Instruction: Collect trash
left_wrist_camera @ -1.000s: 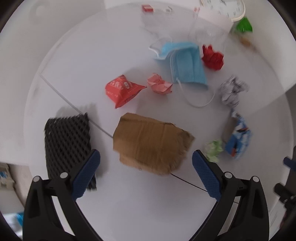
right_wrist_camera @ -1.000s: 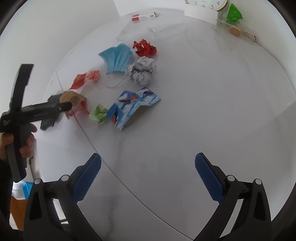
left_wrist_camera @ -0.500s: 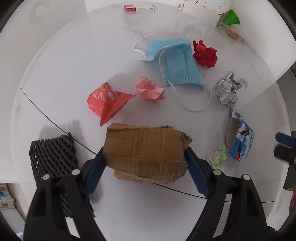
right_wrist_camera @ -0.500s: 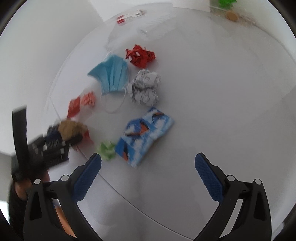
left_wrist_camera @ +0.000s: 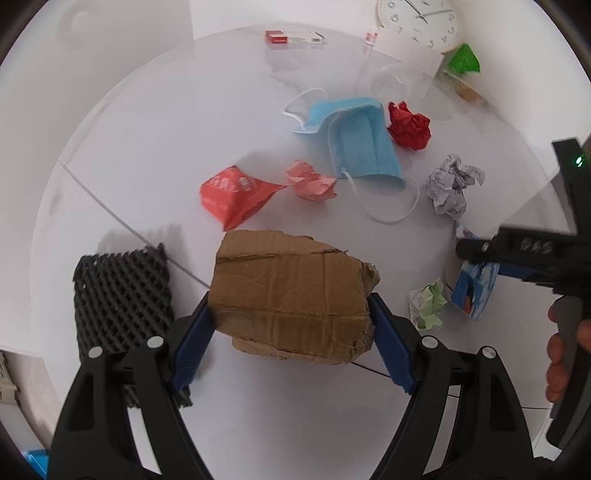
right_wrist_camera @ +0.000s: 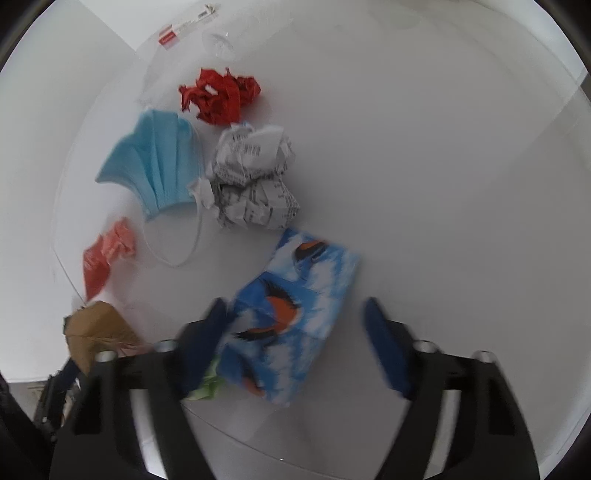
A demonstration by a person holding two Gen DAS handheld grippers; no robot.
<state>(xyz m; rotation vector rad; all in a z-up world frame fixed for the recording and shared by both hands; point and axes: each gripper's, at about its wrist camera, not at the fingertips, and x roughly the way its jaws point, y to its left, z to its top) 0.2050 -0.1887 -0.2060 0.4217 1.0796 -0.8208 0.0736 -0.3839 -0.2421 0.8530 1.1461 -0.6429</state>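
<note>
My left gripper [left_wrist_camera: 291,332] is shut on a brown cardboard piece [left_wrist_camera: 291,291], its blue pads pressed on both sides. The cardboard also shows at the left edge of the right wrist view [right_wrist_camera: 96,328]. My right gripper [right_wrist_camera: 295,339] is open around the blue bird-print carton [right_wrist_camera: 291,310]; its left pad is at the carton's edge and its right pad stands apart. The right gripper also shows in the left wrist view [left_wrist_camera: 480,254] over the carton [left_wrist_camera: 474,291]. A blue face mask [left_wrist_camera: 362,147], red crumpled paper [left_wrist_camera: 410,125], a grey printed paper ball [right_wrist_camera: 255,177] and a green wad [left_wrist_camera: 428,302] lie around.
A black foam mesh sheet [left_wrist_camera: 122,302] lies left of the cardboard. A red wrapper [left_wrist_camera: 236,192] and pink crumpled paper [left_wrist_camera: 314,181] lie beyond it. A clear plastic cup [left_wrist_camera: 395,81], a clock [left_wrist_camera: 421,22] and a small red box [left_wrist_camera: 277,37] stand at the round white table's [left_wrist_camera: 184,122] far side.
My left gripper closed on the cardboard and holds it. My right gripper moved down and forward until the bird-print carton sits between its open fingers.
</note>
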